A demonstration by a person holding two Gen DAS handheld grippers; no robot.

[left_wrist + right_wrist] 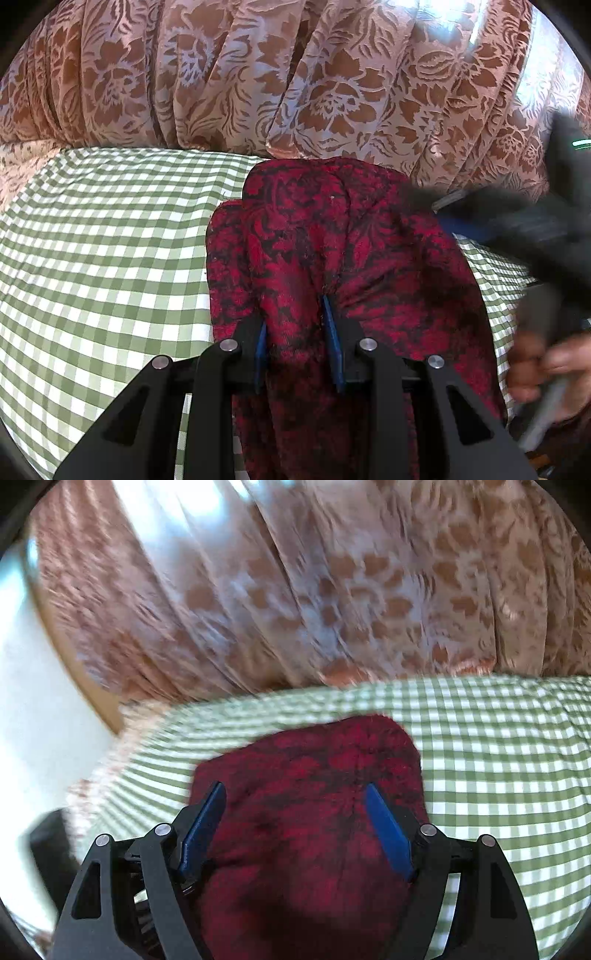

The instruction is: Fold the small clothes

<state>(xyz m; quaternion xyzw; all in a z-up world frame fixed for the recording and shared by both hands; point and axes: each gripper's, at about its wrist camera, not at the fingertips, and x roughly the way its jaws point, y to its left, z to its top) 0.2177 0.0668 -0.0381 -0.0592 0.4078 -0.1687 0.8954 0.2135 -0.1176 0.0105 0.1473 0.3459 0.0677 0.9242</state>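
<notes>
Red cloth bunched at centre frame, left tongs gripping a ridge of it

We've got the left tongs pinched narrow on a raised fold of the red-and-black cloth, which lies on the green checked table in front of the flowered curtain. Over in the right wrist view, the right tongs stand wide, blue pads either side of the cloth, closing on nothing we can see, and that view is blurred. We judge this fabric soft, light and fuzzy: it will sag and drag, not slip. Best taken at an edge or corner, one tong to each, so it hangs flat. A blurred hand shows at the lower right of the left view.
</notes>
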